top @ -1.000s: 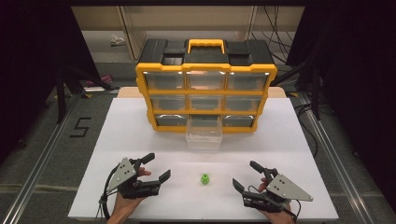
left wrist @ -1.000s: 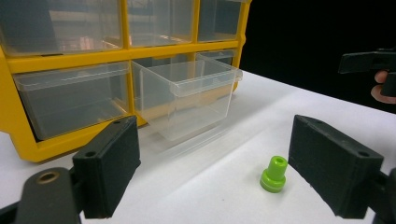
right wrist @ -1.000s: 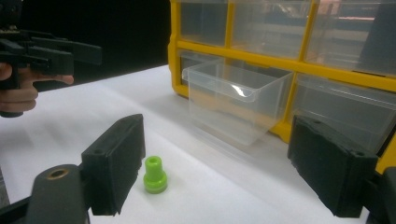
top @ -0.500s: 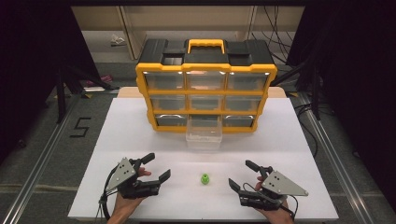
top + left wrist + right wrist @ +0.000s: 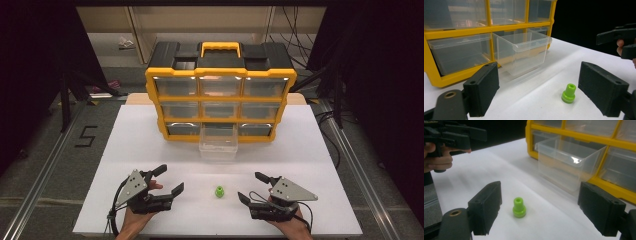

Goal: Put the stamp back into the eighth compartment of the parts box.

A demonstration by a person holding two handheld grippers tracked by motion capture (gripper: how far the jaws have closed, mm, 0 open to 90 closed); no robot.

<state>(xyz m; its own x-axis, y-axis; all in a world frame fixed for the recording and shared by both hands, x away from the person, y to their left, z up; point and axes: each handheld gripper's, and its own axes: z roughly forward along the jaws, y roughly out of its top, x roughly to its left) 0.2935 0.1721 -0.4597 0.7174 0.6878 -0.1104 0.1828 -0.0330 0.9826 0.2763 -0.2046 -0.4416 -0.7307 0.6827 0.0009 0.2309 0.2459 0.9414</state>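
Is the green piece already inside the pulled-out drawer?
No, the green piece stands upright on the white table, in front of the open clear drawer.

One organizer (image 5: 220, 95), nine drawers, one pulled out (image 5: 218, 145); one green piece (image 5: 218, 192); two claws.

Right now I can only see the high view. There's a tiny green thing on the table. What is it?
Observer: The right gripper view shows the green piece as a small plug standing upright, with a wide round base and a hole in its top.

Operator: Is anything in the drawer that's pulled out?

Observer: In the left gripper view the clear drawer looks empty, right through its walls.

Operator: Is either hand-held gripper touching the green thing?

Observer: No. In the right gripper view the right hand-held gripper is open, the plug sits on the table between and beyond its jaws, nearer one, with a gap on each side. The left hand-held gripper is open too.
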